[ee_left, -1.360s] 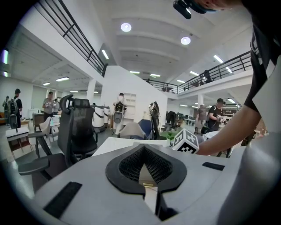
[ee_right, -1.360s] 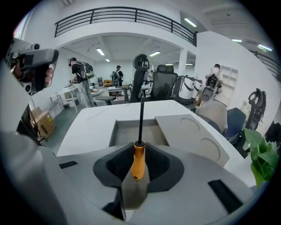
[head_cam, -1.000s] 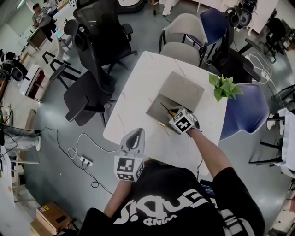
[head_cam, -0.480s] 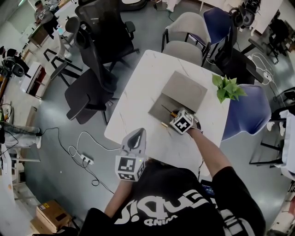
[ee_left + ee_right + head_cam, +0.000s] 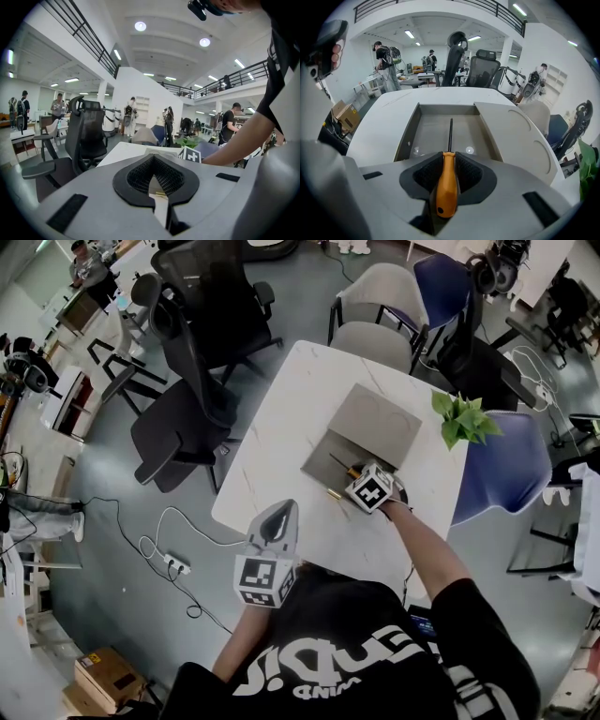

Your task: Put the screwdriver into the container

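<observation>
A screwdriver (image 5: 447, 183) with an orange handle is clamped between the pads of my right gripper (image 5: 449, 157). Its thin dark shaft (image 5: 450, 133) points forward and down over the floor of the open grey container (image 5: 408, 136). In the head view the right gripper (image 5: 356, 476) hovers at the near edge of that container (image 5: 319, 457), with the screwdriver (image 5: 339, 463) slanting into it. My left gripper (image 5: 273, 522) hangs off the table's near-left edge, away from the box. In the left gripper view its jaws (image 5: 151, 157) meet at the tip with nothing between them.
The container's lid (image 5: 380, 418) lies open flat beside the tray on the white marble table (image 5: 281, 427). A small brass piece (image 5: 331, 493) lies on the table near the right gripper. A green plant (image 5: 461, 418) stands at the right edge. Office chairs (image 5: 187, 362) ring the table.
The head view has shifted slightly. Both grippers keep their places, and the right one still holds the screwdriver over the container's near end.
</observation>
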The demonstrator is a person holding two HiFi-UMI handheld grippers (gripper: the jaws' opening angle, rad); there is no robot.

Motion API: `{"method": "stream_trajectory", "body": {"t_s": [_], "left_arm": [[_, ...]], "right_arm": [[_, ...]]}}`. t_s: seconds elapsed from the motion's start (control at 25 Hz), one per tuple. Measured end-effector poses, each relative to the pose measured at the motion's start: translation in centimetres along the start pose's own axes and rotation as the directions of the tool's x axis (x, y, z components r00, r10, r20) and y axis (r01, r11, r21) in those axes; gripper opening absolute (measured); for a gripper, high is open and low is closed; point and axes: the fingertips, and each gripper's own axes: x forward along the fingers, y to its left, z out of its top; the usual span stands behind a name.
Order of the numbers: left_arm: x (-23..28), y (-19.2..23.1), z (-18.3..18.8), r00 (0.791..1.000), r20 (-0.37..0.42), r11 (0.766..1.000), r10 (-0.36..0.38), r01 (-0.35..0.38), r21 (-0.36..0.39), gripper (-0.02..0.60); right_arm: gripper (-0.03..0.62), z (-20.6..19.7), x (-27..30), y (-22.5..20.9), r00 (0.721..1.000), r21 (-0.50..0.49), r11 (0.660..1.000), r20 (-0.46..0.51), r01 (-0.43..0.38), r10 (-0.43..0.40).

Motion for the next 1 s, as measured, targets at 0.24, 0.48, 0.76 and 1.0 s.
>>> {"method": "stream_trajectory", "body": {"t_s": [0.24, 0.48, 0.76, 1.0], "left_arm": [[0.1, 0.1, -0.2, 1.000, -0.003, 1.000, 0.003, -0.003, -0.002, 0.014], [-0.1, 0.3, 0.0, 1.000, -0.006, 1.000, 0.008, -0.008, -0.006, 0.014], [-0.1, 0.3, -0.3, 1.000, -0.007, 1.000, 0.005, -0.006, -0.011, 0.014], [0.1, 0.4, -0.5, 1.000, -0.009, 1.000, 0.002, -0.002, -0.014, 0.014]], "right_arm": [[0.078, -0.6, 0.4, -0.1, 1.000, 0.003, 1.000, -0.013, 0.007, -0.007], [0.078, -0.4, 0.5, 0.1, 1.000, 0.004, 1.000, -0.016, 0.001, -0.001], [0.080, -1.0, 0.7, 0.1, 1.000, 0.026, 1.000, -0.026, -0.012, 0.013], [0.120, -1.4, 0.5, 0.4, 0.998, 0.094, 0.994, -0.020, -0.063, 0.065]]}}
